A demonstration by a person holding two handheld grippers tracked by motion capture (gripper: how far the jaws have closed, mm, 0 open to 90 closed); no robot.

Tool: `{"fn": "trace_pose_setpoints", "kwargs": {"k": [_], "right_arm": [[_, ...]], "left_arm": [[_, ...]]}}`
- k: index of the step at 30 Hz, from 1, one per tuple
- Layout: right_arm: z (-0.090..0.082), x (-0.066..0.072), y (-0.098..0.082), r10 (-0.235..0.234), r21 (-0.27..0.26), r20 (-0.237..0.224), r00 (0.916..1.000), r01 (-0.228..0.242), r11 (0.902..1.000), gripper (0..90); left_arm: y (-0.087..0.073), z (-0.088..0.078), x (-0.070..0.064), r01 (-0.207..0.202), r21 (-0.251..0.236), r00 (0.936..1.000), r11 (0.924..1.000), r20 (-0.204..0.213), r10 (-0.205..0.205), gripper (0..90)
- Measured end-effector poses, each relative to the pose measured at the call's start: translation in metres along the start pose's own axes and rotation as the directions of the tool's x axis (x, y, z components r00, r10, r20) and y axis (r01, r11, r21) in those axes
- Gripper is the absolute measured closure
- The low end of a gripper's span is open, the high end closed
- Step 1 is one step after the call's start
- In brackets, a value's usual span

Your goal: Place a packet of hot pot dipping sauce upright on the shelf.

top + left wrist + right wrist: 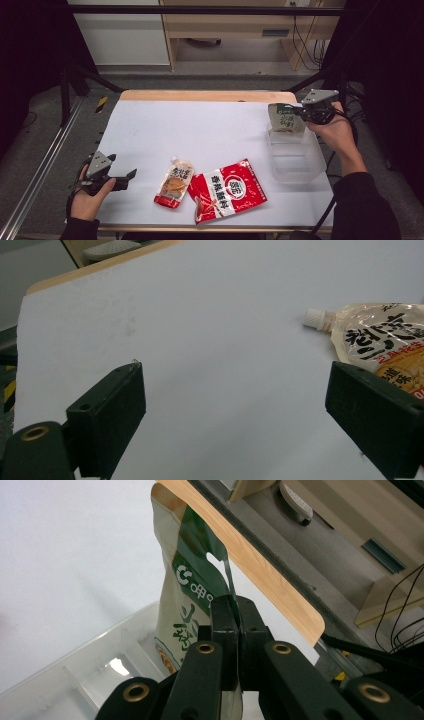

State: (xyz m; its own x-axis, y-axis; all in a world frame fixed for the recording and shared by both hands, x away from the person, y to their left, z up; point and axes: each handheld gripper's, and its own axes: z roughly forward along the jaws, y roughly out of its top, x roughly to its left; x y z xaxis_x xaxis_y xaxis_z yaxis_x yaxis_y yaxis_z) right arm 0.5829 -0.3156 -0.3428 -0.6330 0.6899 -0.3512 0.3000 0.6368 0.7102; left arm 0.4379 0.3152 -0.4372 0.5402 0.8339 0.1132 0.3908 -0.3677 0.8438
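Note:
My right gripper [303, 112] is shut on the edge of a green and beige bag [285, 118], which hangs over the far end of a clear plastic bin [296, 159] at the table's right. In the right gripper view the jaws pinch the bag [185, 595] above the bin [75, 670]. My left gripper [126, 179] rests at the front left of the table, open and holding nothing. A spouted pouch [175, 182] lies flat just right of it; in the left gripper view this pouch [385, 342] lies behind the right jaw. A red sachet [230, 190] lies beside the pouch.
White sheet covers the table [200, 125], with a wooden edge [207, 95] at the far side. Black frame bars and a metal rail [37, 170] run along the left. Cabinets and cables stand beyond the table.

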Motion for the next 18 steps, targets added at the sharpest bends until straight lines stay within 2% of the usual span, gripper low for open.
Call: {"fn": "trace_pose_setpoints", "kwargs": {"k": [5,15,18], "right_arm": [[0.001,-0.003,-0.008,0.021,0.038,0.009,0.9997,-0.021,0.9991,89.0],[-0.001,-0.005,-0.012,0.033,0.046,0.011,0.9994,-0.034,0.9984,88.5],[0.0,-0.006,-0.013,0.052,0.058,0.015,0.9985,-0.053,0.9969,87.5]], "left_arm": [[0.0,0.0,0.0,0.0,0.001,1.0,1.0,0.0,0.0,9.4],[0.0,0.0,0.0,0.0,0.004,1.0,1.0,0.002,0.0,9.4],[0.0,0.001,0.0,0.0,0.006,1.0,1.0,0.002,0.0,9.4]]}}
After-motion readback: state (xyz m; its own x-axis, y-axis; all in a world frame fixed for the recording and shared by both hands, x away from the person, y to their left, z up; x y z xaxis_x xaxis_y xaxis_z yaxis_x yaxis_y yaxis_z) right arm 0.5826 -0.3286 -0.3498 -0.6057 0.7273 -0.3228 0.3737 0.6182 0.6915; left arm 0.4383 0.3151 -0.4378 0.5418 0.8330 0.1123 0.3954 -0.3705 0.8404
